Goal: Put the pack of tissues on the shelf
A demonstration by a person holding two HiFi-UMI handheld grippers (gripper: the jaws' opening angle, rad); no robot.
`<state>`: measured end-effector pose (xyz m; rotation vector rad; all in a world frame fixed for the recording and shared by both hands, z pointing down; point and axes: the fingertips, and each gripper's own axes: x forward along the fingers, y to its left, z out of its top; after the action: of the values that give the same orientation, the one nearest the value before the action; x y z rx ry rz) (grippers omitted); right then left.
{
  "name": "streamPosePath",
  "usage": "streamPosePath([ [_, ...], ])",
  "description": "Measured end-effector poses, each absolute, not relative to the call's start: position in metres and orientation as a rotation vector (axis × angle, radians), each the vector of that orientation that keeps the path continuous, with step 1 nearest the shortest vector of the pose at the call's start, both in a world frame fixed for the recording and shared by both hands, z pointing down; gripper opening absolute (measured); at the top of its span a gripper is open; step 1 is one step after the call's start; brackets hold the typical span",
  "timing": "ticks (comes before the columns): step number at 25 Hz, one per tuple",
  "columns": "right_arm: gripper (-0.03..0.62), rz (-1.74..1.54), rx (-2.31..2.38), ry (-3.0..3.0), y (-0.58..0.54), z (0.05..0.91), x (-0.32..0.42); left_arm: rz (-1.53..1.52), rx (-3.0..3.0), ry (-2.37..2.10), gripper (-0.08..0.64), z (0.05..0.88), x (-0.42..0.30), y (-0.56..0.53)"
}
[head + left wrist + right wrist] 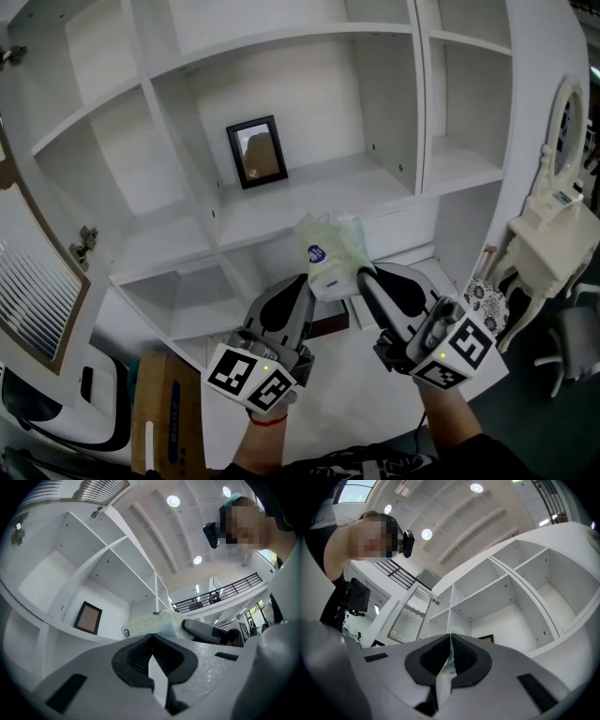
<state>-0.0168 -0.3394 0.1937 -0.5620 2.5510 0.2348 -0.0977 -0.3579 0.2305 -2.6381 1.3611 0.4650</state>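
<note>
A: Jaws?
B: Pinched narrow, left gripper and right gripper alike, on the wrapper of the pack of tissues; pack in the air, 5 o'clock of the picture frame, short of the shelf.
A: Risk?
B: Thin film may slip; pack drops.

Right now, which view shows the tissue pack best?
Head view: most of the pale green plastic-wrapped tissue pack shows, blue label included, against the white shelf unit. The left gripper view shows one side beyond its jaws; the right gripper view only a sliver.
</note>
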Motion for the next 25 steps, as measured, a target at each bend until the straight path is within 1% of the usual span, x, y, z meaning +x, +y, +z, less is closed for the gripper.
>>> streamPosePath([
  [7,0.008,0.276,-0.564,2.514,-0.351,0.172,-0.02,0.462,-2.607,1.331,0.005,0.207,-0.101,-0.371],
  [25,0.008,0.311,-0.791,2.526,-0.418,0.177,-0.026,0.404,-2.661,1.36,0.005,0.224,-0.106,-0.438],
])
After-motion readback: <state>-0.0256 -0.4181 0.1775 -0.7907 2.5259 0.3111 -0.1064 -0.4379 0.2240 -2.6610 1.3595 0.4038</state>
